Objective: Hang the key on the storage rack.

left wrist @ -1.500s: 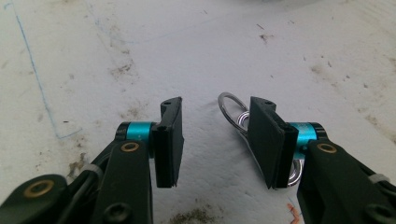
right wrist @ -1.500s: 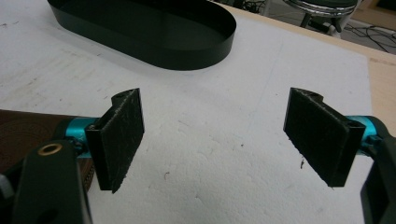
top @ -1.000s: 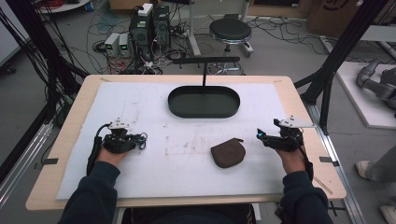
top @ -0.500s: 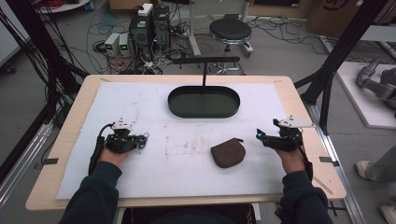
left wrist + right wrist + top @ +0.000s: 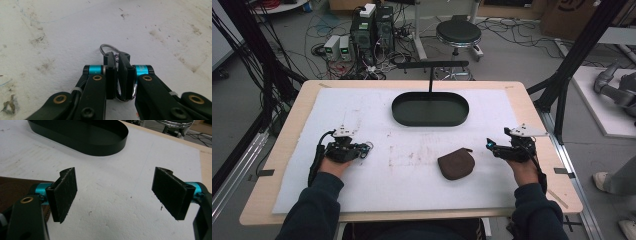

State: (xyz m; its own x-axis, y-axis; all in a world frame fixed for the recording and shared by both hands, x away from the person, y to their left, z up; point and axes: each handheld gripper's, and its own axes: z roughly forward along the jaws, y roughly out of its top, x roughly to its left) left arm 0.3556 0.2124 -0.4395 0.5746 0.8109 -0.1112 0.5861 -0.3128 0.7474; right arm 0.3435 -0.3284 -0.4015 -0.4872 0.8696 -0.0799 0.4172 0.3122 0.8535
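My left gripper (image 5: 367,147) rests low on the white mat at the left, shut on a metal key ring (image 5: 107,47). The ring's loop pokes out past the closed jaws of the left gripper (image 5: 116,56). At the right of the table my right gripper (image 5: 489,145) stands open, and nothing lies between the wide-apart pads of that gripper (image 5: 116,192). A brown leather pouch (image 5: 456,164) lies on the mat just left of the right gripper, and its edge (image 5: 15,188) shows behind the left jaw in the right gripper view.
A black oval tray (image 5: 430,119) with an upright T-shaped stand sits at the back centre of the white mat (image 5: 412,165); its wall (image 5: 82,143) lies ahead of the right gripper. The wooden table edge (image 5: 562,170) runs close to the right hand.
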